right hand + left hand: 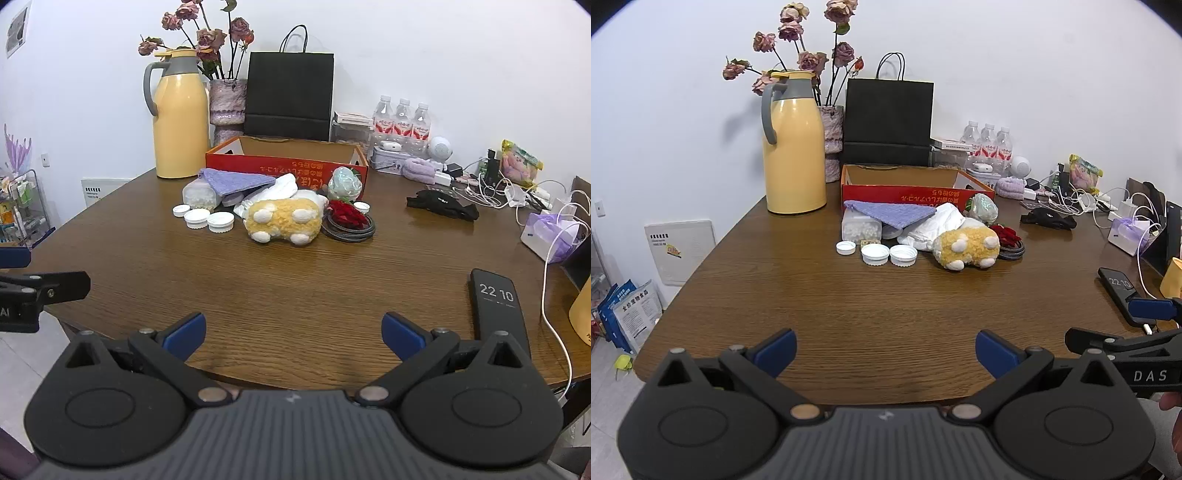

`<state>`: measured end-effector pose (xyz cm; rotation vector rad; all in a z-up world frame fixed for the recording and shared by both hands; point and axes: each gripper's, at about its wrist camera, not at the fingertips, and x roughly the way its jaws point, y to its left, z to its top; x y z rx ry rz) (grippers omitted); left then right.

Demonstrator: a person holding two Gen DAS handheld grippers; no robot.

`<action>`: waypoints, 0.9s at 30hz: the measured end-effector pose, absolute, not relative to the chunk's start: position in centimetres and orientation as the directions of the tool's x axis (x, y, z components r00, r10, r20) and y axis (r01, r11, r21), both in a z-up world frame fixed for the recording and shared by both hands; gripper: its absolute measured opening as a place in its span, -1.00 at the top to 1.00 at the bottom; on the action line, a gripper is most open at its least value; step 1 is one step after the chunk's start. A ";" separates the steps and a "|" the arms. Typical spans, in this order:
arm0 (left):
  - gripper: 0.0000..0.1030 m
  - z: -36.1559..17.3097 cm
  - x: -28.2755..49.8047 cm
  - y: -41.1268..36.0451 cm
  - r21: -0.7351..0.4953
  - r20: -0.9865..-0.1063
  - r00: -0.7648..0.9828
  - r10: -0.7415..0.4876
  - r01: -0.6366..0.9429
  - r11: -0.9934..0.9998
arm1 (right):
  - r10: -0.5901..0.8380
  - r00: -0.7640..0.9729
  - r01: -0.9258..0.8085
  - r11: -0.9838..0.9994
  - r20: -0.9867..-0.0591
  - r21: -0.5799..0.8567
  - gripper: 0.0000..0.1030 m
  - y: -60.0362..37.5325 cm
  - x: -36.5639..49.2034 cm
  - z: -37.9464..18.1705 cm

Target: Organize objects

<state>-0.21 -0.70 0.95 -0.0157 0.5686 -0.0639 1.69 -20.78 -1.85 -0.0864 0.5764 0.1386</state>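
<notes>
While nothing is yet held: both grippers hang low at the near edge of the counter (886, 302), aimed at the clutter at frame centre.
Left gripper (885, 350): jaws spread wide, empty — bottom centre of its view.
Right gripper (294, 334): jaws spread wide, empty; likely held back to survey before a first pick.
Box (916, 186): red carton, open top, centre of frame behind the pile — probably the place the loose things go.
Plush (284, 221): yellow toy on its side, paws toward the cameras, nearest item and an easy soft grasp.
Caps (875, 254): three white lids in a row, left of the plush.
Cloth (894, 214): purple, draped over a clear tub (860, 229).
Cable (349, 229): coiled ring right of the plush, red petals inside.
Phone (498, 302): lower right, apart from the pile.
</notes>
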 end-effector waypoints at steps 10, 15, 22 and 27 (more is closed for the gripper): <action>-1.00 0.5 -0.1 -0.6 -0.028 -0.551 0.832 -0.066 0.061 0.998 | 0.101 0.827 -0.152 0.987 -0.554 -0.048 -1.00 -20.7 1.8 -2.0; -1.00 0.5 -0.1 -0.5 -0.022 -0.550 0.833 -0.057 0.053 0.998 | 0.114 0.824 -0.160 0.986 -0.554 -0.035 -1.00 -20.7 1.8 -2.0; -1.00 0.7 -0.1 -0.4 -0.006 -0.559 0.828 -0.046 0.051 0.999 | 0.110 0.820 -0.159 0.987 -0.561 -0.038 -1.00 -20.7 2.0 -2.2; -1.00 0.7 -0.2 -0.3 -0.030 -0.545 0.836 -0.059 0.051 0.998 | 0.109 0.823 -0.160 0.986 -0.558 -0.043 -1.00 -20.6 2.0 -2.1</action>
